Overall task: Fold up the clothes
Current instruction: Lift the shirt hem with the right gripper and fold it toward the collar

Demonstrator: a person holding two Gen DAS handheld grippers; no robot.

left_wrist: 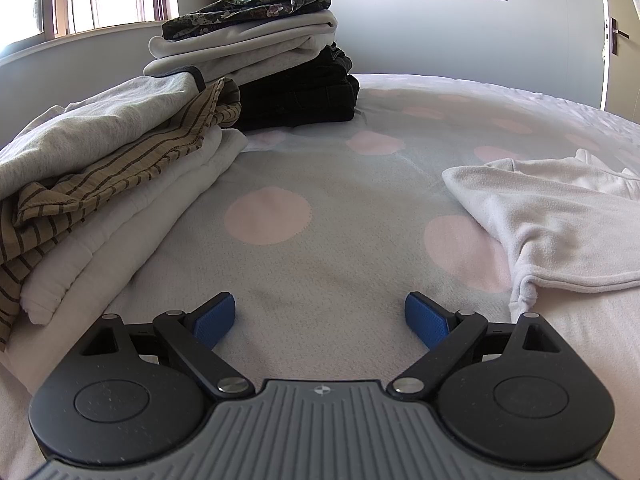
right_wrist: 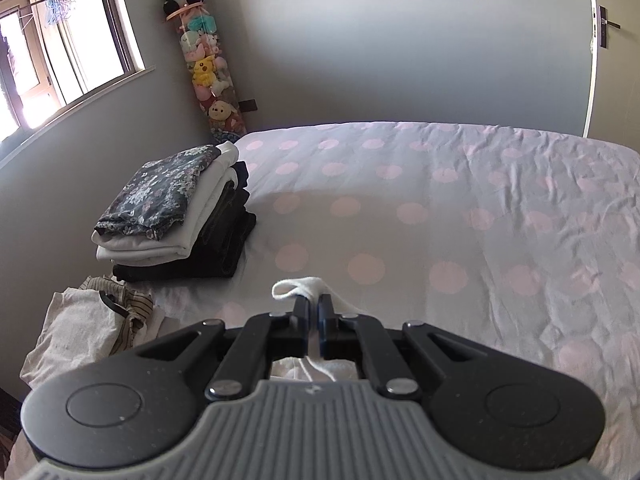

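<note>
A white fleece garment (left_wrist: 552, 216) lies on the bed at the right of the left wrist view. My left gripper (left_wrist: 320, 320) is open and empty, low over the polka-dot sheet (left_wrist: 320, 208), with the garment to its right. My right gripper (right_wrist: 314, 308) is shut on a fold of the white garment (right_wrist: 298, 286), held above the bed; the cloth pokes out past the fingertips and hangs below the jaws.
A neat stack of folded clothes (left_wrist: 256, 52) (right_wrist: 176, 216) stands at the back left, a floral piece on top. A loose heap with a brown striped garment (left_wrist: 120, 168) lies at the left. A wall, window and toy column (right_wrist: 208, 64) lie behind.
</note>
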